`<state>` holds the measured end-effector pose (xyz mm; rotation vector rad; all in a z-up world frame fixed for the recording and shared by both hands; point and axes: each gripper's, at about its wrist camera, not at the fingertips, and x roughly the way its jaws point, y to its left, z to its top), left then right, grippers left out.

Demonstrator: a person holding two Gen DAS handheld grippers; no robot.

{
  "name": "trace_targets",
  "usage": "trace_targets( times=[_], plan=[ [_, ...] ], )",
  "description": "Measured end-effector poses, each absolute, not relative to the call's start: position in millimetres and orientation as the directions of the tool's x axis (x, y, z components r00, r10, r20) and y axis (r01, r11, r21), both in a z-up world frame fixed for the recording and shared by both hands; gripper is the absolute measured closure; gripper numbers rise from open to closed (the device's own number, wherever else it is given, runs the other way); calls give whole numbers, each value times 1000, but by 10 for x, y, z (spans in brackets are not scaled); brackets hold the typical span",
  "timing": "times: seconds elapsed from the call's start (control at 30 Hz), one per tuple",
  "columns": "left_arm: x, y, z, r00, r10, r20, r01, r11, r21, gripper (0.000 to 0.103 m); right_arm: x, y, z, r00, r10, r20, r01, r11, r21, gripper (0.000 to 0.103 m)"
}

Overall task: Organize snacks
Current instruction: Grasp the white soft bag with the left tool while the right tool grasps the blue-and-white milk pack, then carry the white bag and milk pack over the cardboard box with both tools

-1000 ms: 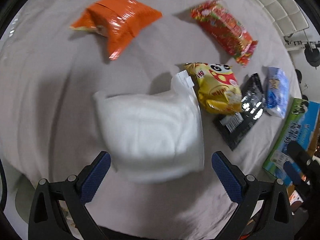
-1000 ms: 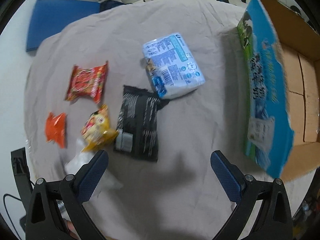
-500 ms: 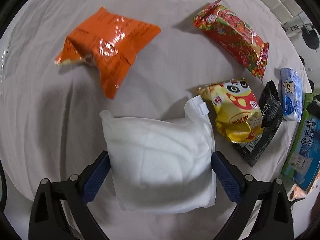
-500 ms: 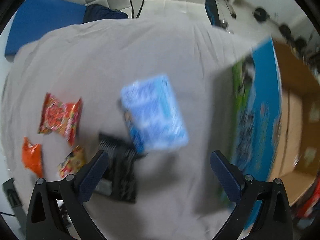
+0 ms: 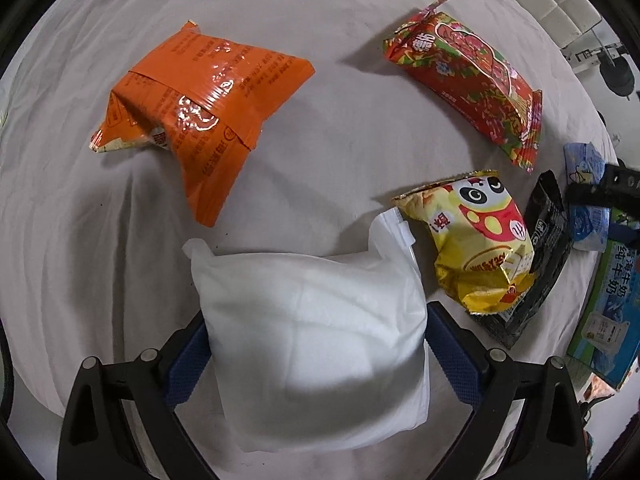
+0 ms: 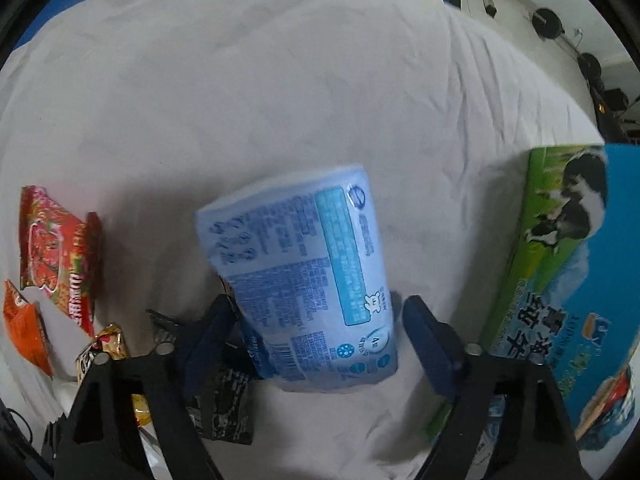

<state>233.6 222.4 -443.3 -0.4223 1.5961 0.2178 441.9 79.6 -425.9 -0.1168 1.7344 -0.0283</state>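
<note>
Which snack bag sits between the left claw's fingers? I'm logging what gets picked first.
The plain white bag, unprinted, sits between the left claw fingers. The orange, red and yellow panda bags lie farther off.

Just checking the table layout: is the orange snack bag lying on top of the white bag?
No, the orange snack bag lies apart on the cloth, beyond the white bag that sits between the left gripper's fingers.

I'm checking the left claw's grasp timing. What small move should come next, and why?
Probably close the left claw on the puffy white plastic packet. Its blue pads already sit on both sides of the packet, which lies on the grey cloth, so squeezing should secure it.
</note>
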Motion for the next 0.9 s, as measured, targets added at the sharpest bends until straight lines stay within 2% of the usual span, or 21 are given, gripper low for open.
trace_targets(
  times=[0.03, 0.17, 0.37, 0.6, 0.9],
  plan=[
    [2339, 2267, -4452, -22, -138, -990, -402, 908, -118, 2, 4417, 787, -4288, -170, -88, -981, -54, 995, -80, 28],
    [2385, 2448, -4416, -22, -163, -986, -415, 899, -139, 4, 4438, 802, -4344, -166, -77, -983, -40, 997, -72, 38],
    [2358, 2404, -4352, 0, -143, -990, -382, 915, -132, 21, 4255, 717, -4302, -160, -84, -984, -45, 996, -77, 55],
    [2299, 2350, -4176, 32, -136, -990, -359, 923, -138, 27, 4028, 712, -4172, -127, -48, -991, -64, 997, -40, 58],
    [2213, 2195, -3453, 167, -101, -981, -301, 942, -148, 27, 3766, 585, -3711, -52, 27, -998, -119, 992, 33, 58]
  ],
)
